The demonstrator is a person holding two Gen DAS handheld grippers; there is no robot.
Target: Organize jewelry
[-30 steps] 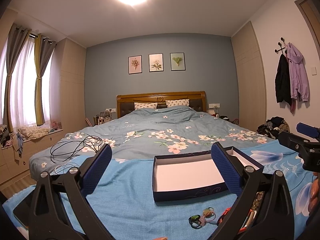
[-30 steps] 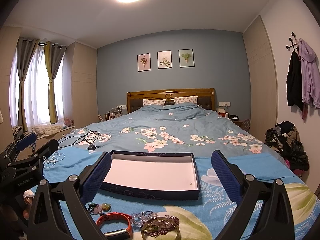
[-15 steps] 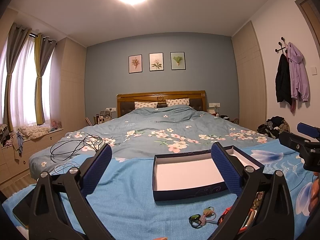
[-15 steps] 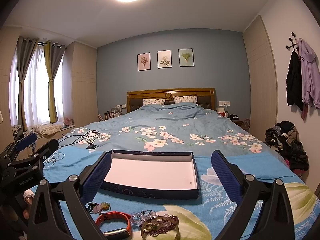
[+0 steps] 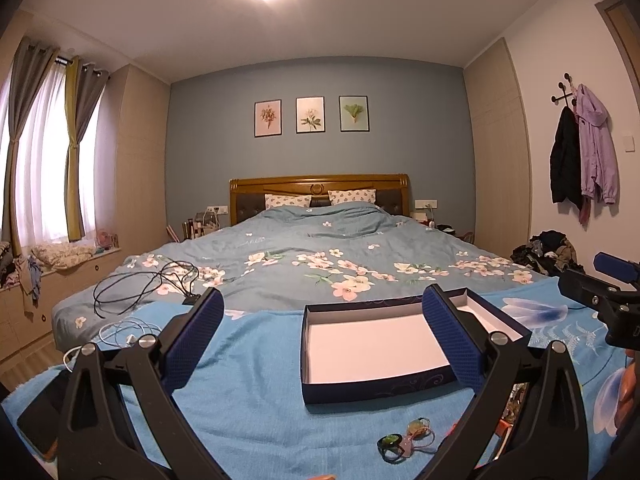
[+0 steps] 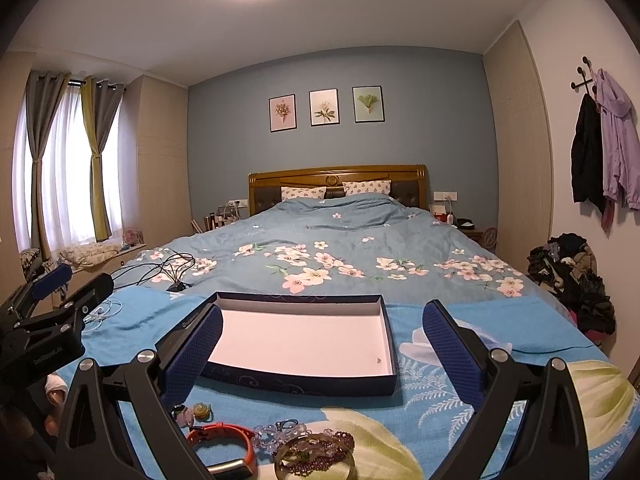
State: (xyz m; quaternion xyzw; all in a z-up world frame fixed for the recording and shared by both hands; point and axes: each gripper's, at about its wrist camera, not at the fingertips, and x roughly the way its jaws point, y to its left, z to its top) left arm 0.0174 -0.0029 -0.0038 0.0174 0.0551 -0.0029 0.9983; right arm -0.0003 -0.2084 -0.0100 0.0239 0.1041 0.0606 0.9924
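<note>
The left claw (image 5: 320, 340) is spread wide, with nothing between its 2 blue pads (image 5: 196, 340). The right claw (image 6: 320, 344) is likewise spread wide and holds nothing. Both hover above a blue floral blanket (image 6: 460, 404) laid over the foot of the bed (image 6: 340, 248).

An open, shallow navy box (image 6: 300, 382) with a white interior rests on the blanket, ahead of both claws. In the right wrist view it sits between the 2 pads; in the left wrist view the box (image 5: 376, 390) lies right of centre, partly behind the right-hand pad.

The jewelry lies on the blanket on the near side of the box, apart from it:
- an orange band (image 6: 224, 446), just beside a clear bead bracelet (image 6: 280, 434);
- a gold bangle (image 6: 314, 466), overlapping a dark red bead string (image 6: 336, 446);
- a small green-and-pink charm cluster (image 6: 194, 412), left of the band and partly hidden by the left-hand finger.

In the left wrist view, a charm cluster (image 5: 404, 438) lies below the box.

Black cables (image 5: 140, 284) and white earphones (image 5: 120, 330) lie on the bed to the left, well apart from the box.
</note>
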